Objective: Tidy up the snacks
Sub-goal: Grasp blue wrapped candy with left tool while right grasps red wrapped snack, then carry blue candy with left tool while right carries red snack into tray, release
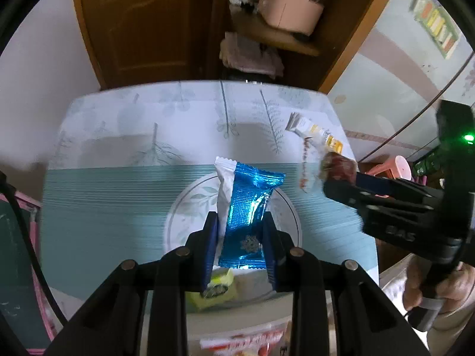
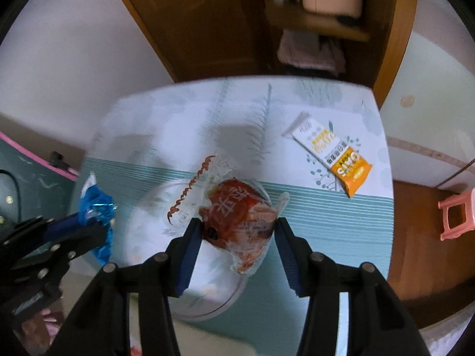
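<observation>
The orange end of the snack bar (image 2: 335,157) on the table's far right reads "OATS", seen upside down. The red pastry wrapper (image 2: 237,207) bears large white Chinese characters, too blurred to read.

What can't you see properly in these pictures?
- Left wrist view: the yellow-green wrapped snack is half hidden behind the left gripper, which clamps the shiny blue foil packet.
- Left wrist view: the red-and-white printed package is cut off by the bottom edge.
- Right wrist view: motion blur smears the writing on the red snack in clear wrap in the right gripper.
</observation>
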A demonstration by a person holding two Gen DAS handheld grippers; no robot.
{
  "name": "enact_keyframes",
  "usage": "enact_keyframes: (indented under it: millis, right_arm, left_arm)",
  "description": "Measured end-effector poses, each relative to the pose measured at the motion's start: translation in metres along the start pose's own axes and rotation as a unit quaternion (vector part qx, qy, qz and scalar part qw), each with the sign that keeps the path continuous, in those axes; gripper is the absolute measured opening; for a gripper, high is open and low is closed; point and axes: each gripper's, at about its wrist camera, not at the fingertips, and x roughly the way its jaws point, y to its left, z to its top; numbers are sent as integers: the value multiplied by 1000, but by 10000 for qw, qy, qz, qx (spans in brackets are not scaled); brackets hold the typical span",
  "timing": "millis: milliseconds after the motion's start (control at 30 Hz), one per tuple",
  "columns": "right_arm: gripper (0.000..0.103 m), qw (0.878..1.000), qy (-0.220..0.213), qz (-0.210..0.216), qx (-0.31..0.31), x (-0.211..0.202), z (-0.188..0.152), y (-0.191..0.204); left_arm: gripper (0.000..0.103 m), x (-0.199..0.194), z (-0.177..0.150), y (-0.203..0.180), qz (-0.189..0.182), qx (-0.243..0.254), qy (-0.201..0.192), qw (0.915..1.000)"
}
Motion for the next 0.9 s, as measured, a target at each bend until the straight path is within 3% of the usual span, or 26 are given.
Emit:
enact_keyframes:
  millis: [267,467,667,900]
  right_arm:
    - [51,9960,-743,489,-75,-91,-42,44]
    - [51,9926,-1000,682,-66,-137,-86,72]
    - [51,9920,-1110,598,-8,-158,-132,83]
    - [51,9943,-986,360,-187,-159,-173,95]
  left_arm:
    - [27,-82,-39,3,79,114,-481,9987]
    - [27,-125,-79,11,187,103,-703,9973]
    - [27,-150,-123,14,314,118,-912,9953]
    - [27,-151,-164,4,438,260,-854,9950]
